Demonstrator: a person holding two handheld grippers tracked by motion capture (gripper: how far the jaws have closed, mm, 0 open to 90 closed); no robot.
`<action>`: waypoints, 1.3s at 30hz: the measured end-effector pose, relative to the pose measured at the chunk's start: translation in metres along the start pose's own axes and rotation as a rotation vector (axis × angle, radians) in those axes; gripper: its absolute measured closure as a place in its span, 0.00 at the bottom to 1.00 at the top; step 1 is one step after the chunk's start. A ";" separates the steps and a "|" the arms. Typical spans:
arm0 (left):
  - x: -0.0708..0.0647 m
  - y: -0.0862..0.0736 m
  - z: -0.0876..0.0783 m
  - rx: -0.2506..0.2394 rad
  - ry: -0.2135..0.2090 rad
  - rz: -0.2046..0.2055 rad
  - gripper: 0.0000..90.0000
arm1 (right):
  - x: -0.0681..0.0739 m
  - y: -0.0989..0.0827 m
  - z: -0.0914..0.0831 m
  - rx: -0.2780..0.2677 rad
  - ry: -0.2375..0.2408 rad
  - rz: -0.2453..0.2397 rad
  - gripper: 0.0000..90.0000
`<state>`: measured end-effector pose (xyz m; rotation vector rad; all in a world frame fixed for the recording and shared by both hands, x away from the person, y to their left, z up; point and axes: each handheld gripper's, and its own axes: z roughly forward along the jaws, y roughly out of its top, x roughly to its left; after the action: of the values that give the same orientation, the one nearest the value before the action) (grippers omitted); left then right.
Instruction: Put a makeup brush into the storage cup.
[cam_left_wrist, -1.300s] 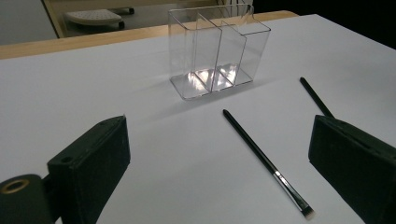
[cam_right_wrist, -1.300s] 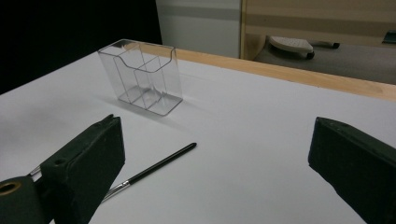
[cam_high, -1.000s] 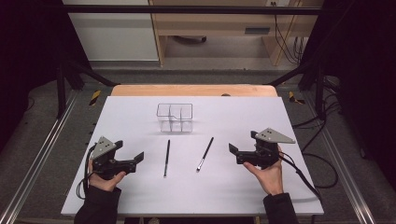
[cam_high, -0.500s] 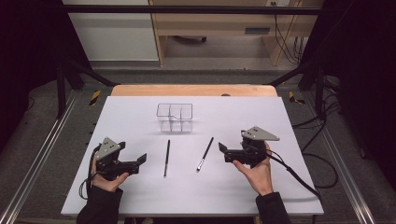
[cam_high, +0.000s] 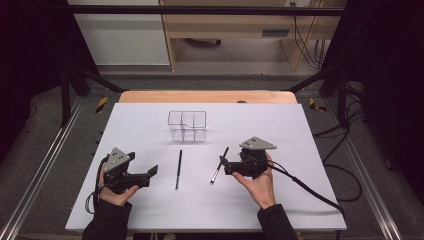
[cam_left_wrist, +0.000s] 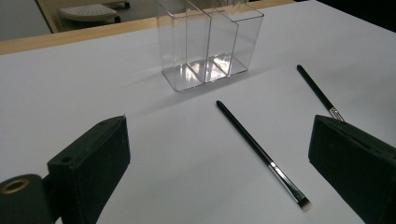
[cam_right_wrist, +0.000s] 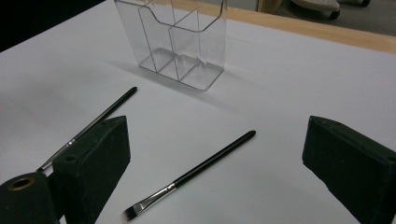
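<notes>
The right gripper (cam_high: 222, 165), jaws wide, is near the flat brush (cam_right_wrist: 189, 173), which lies on the table at 5 o'clock from the clear organizer (cam_high: 187, 125). It should close on the handle's middle. The left gripper (cam_high: 150, 172) is wide too.

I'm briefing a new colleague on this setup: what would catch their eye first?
A clear plastic organizer with open compartments stands upright mid-table on the white sheet. Nearer the person lie two slim black brushes, one toward the left gripper and one right at the right gripper, both grippers open.
</notes>
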<state>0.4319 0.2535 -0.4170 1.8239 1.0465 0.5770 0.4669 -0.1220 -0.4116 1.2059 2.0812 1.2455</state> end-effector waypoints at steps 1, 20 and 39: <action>-0.001 0.000 0.000 0.001 -0.002 0.003 0.05 | 0.000 -0.001 0.002 0.008 -0.002 0.002 0.09; -0.003 -0.002 0.005 0.016 -0.001 0.017 0.05 | 0.003 -0.021 0.051 0.144 -0.008 0.027 0.19; -0.005 -0.002 0.007 0.024 -0.005 0.034 0.06 | 0.008 -0.036 0.072 0.228 -0.041 0.025 0.35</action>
<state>0.4338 0.2464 -0.4216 1.8661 1.0246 0.5826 0.4974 -0.0877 -0.4783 1.3459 2.2312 1.0050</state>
